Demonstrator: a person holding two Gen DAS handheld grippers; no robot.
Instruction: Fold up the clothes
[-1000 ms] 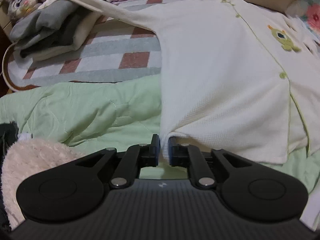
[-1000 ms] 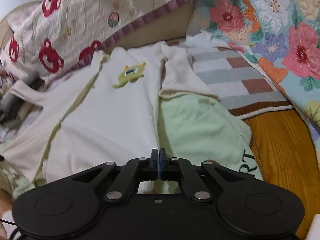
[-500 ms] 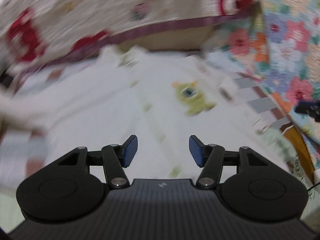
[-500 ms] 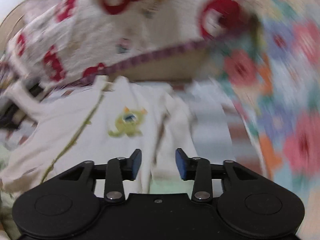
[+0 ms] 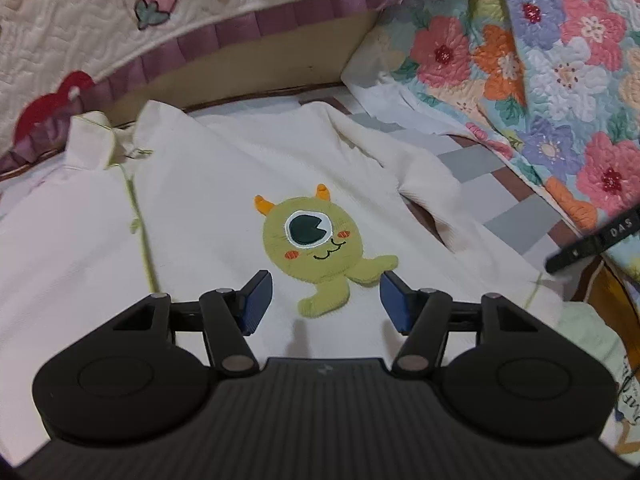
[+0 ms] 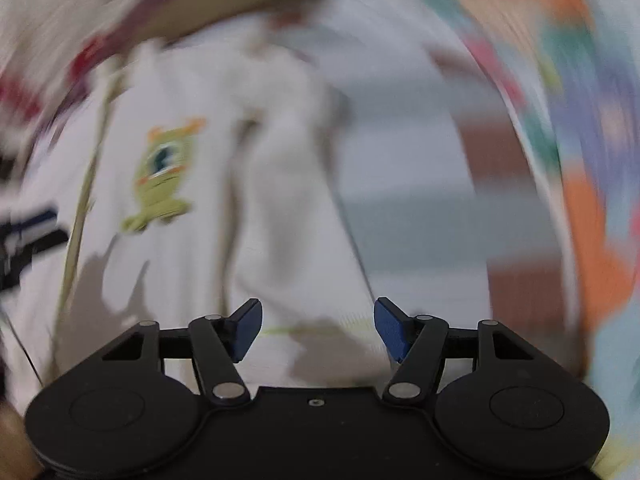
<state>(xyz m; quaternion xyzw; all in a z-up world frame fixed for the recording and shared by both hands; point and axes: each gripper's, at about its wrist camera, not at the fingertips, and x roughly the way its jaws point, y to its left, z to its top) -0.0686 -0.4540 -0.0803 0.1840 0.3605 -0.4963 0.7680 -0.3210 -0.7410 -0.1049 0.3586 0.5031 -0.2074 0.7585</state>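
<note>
Over the near part of the cream shirt (image 5: 208, 216), the left tool (image 5: 326, 300) hangs with its blue-padded fingers spread wide, gripping nothing, the lower limbs of the green monster patch (image 5: 316, 240) showing between them. That patch is fuzzy and round, with one large embroidered eye and two small orange horns. The shirt is a soft waffle-knit with pale green piping, lying flat on the bed, collar at the far end and a sleeve folded along its right side. To the right lies a quilted floral blanket (image 5: 560, 80). The right tool (image 6: 318, 326), equally spread and empty, is above the shirt's right edge in a motion-blurred view.
</note>
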